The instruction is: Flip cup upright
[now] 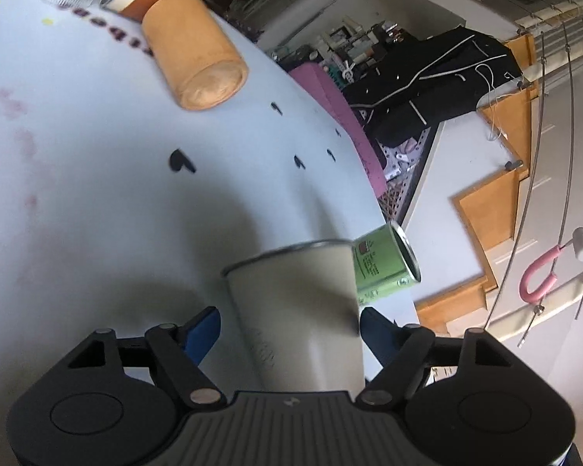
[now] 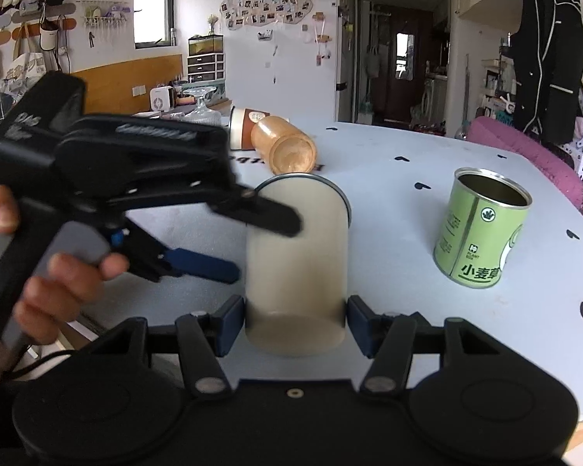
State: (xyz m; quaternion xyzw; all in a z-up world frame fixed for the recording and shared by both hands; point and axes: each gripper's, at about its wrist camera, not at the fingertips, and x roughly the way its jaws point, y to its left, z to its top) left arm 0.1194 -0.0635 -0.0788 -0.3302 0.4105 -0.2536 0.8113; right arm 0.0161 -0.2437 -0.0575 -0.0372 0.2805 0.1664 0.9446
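Cream cup (image 2: 296,260) at frame centre stands on the pale table (image 2: 466,318). Left gripper (image 2: 252,244) straddles it, spread; right gripper (image 2: 295,320) pinches its base. Slick sides could slip and knock the green tin (image 2: 482,229) at right.

Two grippers: left (image 2: 229,233), right (image 2: 295,322). One cream cup (image 2: 297,256). One green can (image 2: 482,229). One wooden cup (image 2: 285,147). One paper cup (image 2: 245,126). One glass (image 2: 202,110).
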